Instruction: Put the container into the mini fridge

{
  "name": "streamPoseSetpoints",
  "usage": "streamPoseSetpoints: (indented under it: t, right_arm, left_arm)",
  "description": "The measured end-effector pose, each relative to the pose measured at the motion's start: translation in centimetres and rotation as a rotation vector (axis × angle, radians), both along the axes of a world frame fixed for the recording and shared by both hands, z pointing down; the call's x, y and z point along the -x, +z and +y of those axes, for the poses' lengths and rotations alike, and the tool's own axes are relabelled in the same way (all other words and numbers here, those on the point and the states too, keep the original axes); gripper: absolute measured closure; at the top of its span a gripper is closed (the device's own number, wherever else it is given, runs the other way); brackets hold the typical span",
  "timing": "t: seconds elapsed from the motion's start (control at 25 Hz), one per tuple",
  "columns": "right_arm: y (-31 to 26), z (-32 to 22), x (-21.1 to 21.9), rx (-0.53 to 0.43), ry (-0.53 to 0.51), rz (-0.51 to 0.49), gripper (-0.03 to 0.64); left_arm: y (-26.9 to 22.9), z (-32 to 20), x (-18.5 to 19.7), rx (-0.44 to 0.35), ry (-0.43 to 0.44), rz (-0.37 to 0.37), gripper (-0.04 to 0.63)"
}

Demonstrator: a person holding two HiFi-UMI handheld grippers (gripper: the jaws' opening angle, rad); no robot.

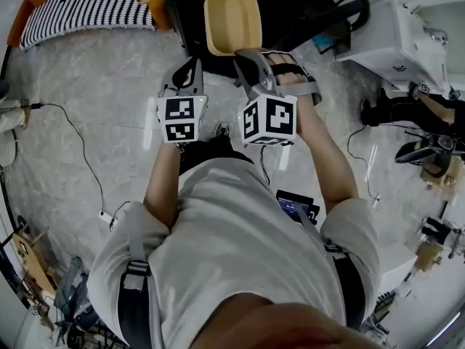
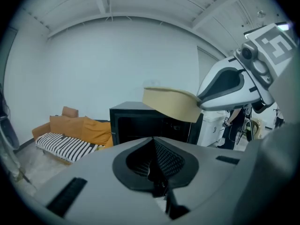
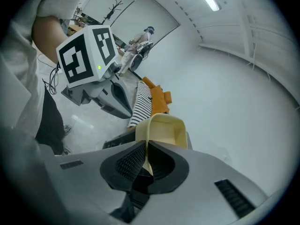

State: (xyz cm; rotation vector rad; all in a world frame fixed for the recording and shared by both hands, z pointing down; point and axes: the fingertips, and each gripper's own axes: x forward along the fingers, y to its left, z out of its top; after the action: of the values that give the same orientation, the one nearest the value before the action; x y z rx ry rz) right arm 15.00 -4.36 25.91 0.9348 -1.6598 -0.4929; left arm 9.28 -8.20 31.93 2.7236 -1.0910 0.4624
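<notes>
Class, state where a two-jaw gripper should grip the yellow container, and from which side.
Its thin wall at the rim, one jaw inside, one outside, from the near end: the container is open-topped and probably too wide to span. The right gripper holds it so.

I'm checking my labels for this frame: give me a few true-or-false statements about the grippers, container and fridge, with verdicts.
1. The right gripper grips the container by its rim. True.
2. The left gripper grips it too. False: its jaws are together and empty.
3. The container is inside the fridge. False: it is held in the air outside it.
4. A striped cover lies on the orange sofa. True.
</notes>
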Motion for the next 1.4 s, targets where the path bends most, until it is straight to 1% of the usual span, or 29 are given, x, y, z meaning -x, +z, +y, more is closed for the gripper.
streamPoseSetpoints:
  t: [0.08,0.24,0.32,0.52,0.64,0.72,0.88,1.0,1.08,1.24,1.4]
  right_arm:
    - [0.6,-0.1,0.8,0.01,0.002,-0.007,0.568]
    - [2.8,0.0,1.6,0.04,0.012,0.028,0.568]
    - [4.2,0.0,2.0,0.07,0.022,0.028,0.568]
    - [7.4,-0.9,3.6,0.127,0.045,0.024,0.568]
    - [9.2,-1.4,3.9,0.15,0.058,0.014,0.568]
    - [10.7,-1.6,4.0,0.17,0.076,-0.007,0.568]
    - [14.1,-3.1,2.8,0.2,0.149,-0.038,0.568]
    - [15.9,-4.0,1.9,0.193,0.193,-0.067,0.568]
    - [17.1,-4.5,1.7,0.194,0.215,-0.092,0.568]
    - [20.1,-4.9,1.7,0.21,0.225,-0.107,0.568]
    - [22.8,-4.9,2.6,0.215,0.205,-0.089,0.568]
  left_arm:
    - [-0.1,-0.5,0.9,-0.003,-0.003,0.01,0.583]
    - [0.8,-1.2,2.0,0.015,0.005,0.029,0.583]
    - [1.8,-1.7,2.7,0.025,-0.001,0.041,0.583]
    - [4.5,-2.7,4.5,0.011,-0.009,0.039,0.583]
    - [6.5,-2.7,5.1,0.028,-0.037,0.04,0.583]
    - [7.8,-2.5,5.6,0.042,-0.054,0.056,0.583]
    - [11.1,-2.9,5.3,0.058,-0.052,0.093,0.583]
    - [13.1,-3.3,4.8,0.073,-0.083,0.114,0.583]
    - [14.1,-3.6,4.5,0.068,-0.095,0.133,0.583]
    - [16.2,-4.2,4.3,0.048,-0.128,0.156,0.583]
    - [19.3,-4.1,4.3,0.065,-0.165,0.185,0.583]
